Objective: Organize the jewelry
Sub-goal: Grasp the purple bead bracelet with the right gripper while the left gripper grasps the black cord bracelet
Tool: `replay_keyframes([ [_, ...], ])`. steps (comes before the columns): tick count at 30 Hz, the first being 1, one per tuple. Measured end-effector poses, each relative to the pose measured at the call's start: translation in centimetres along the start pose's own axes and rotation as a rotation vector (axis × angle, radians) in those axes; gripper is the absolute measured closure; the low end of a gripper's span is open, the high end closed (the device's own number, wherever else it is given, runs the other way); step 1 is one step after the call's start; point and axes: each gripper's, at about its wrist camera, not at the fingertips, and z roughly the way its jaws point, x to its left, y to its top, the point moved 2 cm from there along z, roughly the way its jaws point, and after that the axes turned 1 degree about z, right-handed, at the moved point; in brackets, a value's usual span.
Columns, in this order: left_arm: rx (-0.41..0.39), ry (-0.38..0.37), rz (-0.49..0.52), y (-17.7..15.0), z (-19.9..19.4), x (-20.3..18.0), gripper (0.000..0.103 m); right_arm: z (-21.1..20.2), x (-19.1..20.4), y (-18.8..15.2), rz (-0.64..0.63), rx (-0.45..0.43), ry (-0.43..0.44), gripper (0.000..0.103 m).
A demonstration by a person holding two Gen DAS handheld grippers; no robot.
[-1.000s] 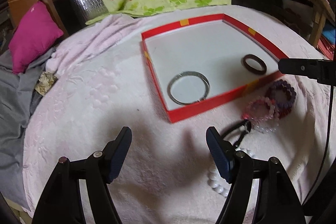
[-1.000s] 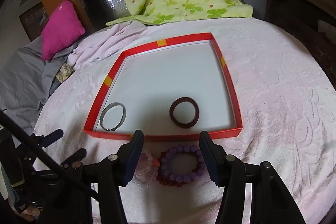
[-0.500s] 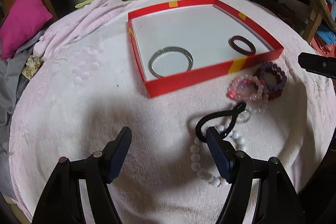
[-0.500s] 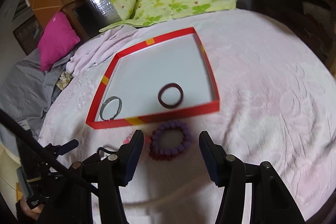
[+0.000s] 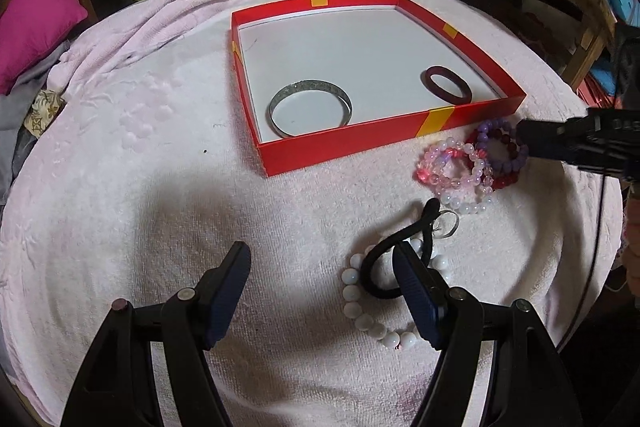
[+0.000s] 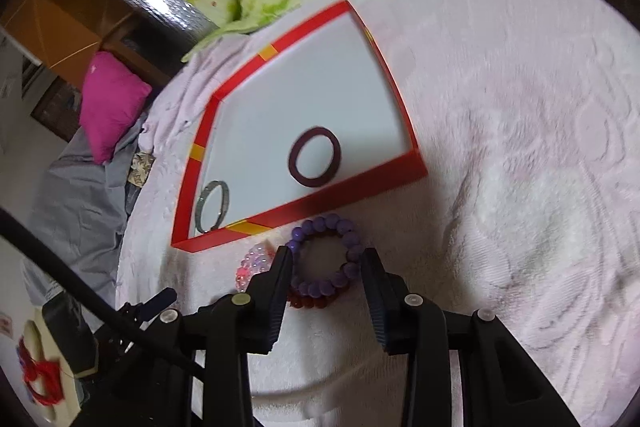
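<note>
Your right tongs [image 6: 325, 263] are closing astride the purple bead bracelet [image 6: 326, 257], which lies on the pink blanket [image 6: 520, 187] just outside the red tray [image 6: 340, 197], pads not yet pressing; your left tongs [image 5: 320, 287] stand wide, empty; next, I judge, pinch the beads and carry them over the tray wall.

Red box wall [image 6: 340, 197] beside bracelets [image 6: 326, 259]
</note>
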Motion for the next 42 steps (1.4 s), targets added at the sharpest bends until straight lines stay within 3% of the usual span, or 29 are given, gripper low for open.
replay_keyframes([
  [4, -0.001, -0.008, 0.009, 0.0, 0.0, 0.0, 0.029, 1.5, -0.3, -0.1, 0.018, 0.028, -0.031, 0.077],
  [5, -0.002, -0.008, 0.011, 0.0, 0.0, 0.0, 0.029, 1.8, -0.3, -0.1, 0.013, 0.025, -0.045, 0.086],
  [11, -0.008, -0.009, 0.008, -0.3, -0.4, 0.1, 0.029, 0.6, 0.0, -0.4, -0.021, -0.041, -0.095, 0.093],
  [25, 0.014, -0.079, 0.058, -0.7, -0.4, -0.5, 0.029, -3.0, -2.3, 0.7, 0.035, -0.136, -0.095, 0.093],
  [39, -0.027, -0.155, 0.055, 0.8, 0.5, -1.6, 0.029, -3.2, -2.4, 0.2, 0.027, -0.116, -0.066, 0.093],
  [42, -0.016, -0.162, 0.068, 1.2, 1.1, -2.0, 0.034, -3.2, -2.3, 0.1, 0.023, -0.114, -0.069, 0.093],
])
